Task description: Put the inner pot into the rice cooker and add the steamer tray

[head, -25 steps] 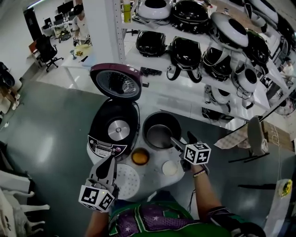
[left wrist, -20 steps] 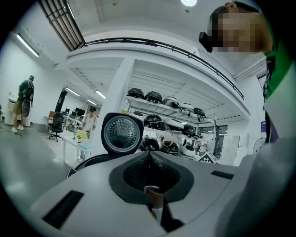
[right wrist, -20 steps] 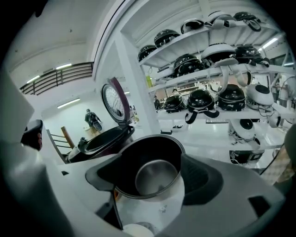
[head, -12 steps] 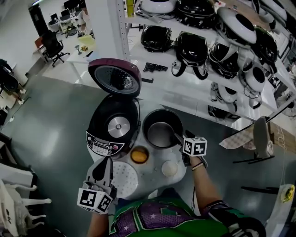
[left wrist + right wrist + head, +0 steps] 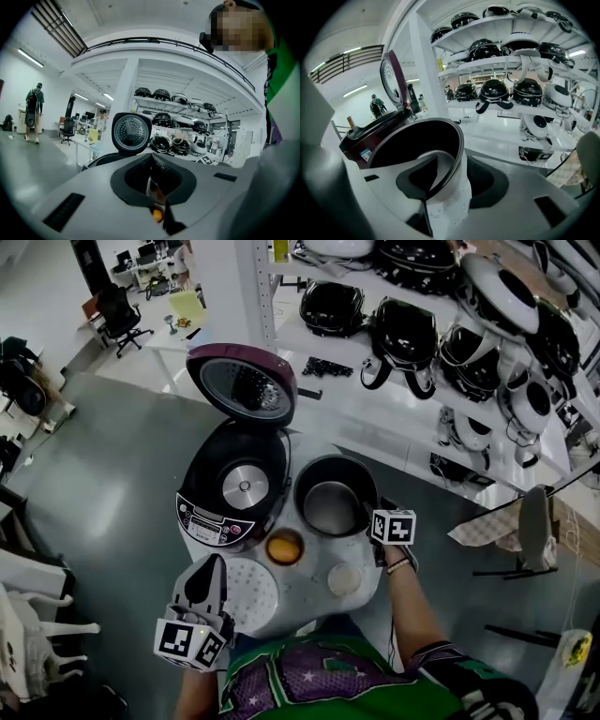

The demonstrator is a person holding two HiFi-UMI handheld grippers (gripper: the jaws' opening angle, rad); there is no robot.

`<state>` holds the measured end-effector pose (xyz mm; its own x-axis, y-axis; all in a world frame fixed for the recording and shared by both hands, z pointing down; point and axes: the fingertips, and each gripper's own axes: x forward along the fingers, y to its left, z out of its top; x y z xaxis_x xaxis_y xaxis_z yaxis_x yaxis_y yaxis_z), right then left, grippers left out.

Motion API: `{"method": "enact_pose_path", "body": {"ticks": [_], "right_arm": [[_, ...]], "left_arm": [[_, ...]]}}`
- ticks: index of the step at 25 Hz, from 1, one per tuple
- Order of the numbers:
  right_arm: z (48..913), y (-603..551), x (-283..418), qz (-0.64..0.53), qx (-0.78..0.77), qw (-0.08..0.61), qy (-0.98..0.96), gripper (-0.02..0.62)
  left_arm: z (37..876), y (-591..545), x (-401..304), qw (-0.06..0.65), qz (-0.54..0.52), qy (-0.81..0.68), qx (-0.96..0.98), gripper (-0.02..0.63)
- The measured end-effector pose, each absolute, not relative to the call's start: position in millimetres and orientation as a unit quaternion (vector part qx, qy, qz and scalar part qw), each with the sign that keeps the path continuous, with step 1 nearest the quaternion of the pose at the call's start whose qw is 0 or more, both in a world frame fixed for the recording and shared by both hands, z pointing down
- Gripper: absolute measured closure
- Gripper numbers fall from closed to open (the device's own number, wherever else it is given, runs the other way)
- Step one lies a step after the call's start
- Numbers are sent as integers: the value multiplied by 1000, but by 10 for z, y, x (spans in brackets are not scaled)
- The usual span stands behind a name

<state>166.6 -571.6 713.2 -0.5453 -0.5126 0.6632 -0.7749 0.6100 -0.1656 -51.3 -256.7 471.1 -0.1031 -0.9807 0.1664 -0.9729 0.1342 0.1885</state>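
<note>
White shelving (image 5: 375, 423) stacked with black and white rice cookers ran behind a small round white table (image 5: 314, 594). On the table's far left part stood the black rice cooker (image 5: 234, 493) with a pale control panel at its front. Its maroon lid (image 5: 246, 385) was swung up and back, and its heating well was bare, showing only the metal plate at the bottom. The dark round inner pot (image 5: 333, 504) with a steel-grey inside sat on the table's far right part, just beside the cooker and outside it. The white perforated steamer tray (image 5: 255, 596) lay flat at the near left edge. The left gripper (image 5: 214, 563) hung over that tray's left rim, pointing toward the cooker. Its jaws were clenched together with nothing grasped between them. The right gripper (image 5: 373, 517) reached down at the pot's near right rim. In the right gripper view its jaws stood astride the pot's wall (image 5: 417, 145), one jaw inside and one outside. They had just been closing on the wall and were not yet clamped to it. A small orange bowl (image 5: 284, 547) rested near the table's middle, between cooker, pot and tray. A smaller white disc (image 5: 344, 579) lay toward the near right edge.
</note>
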Motion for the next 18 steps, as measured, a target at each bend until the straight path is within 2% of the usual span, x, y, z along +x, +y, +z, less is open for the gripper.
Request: {"method": "enact_pose_path", "body": {"ticks": [8, 18], "right_arm": [[7327, -5850, 1537, 251, 368, 316, -838, 459], [7451, -5984, 1454, 259, 374, 336, -825, 500]], "left_arm": [[4743, -2686, -453, 132, -3, -739, 661, 584], [4720, -2717, -439, 132, 5, -738, 662, 584]]}}
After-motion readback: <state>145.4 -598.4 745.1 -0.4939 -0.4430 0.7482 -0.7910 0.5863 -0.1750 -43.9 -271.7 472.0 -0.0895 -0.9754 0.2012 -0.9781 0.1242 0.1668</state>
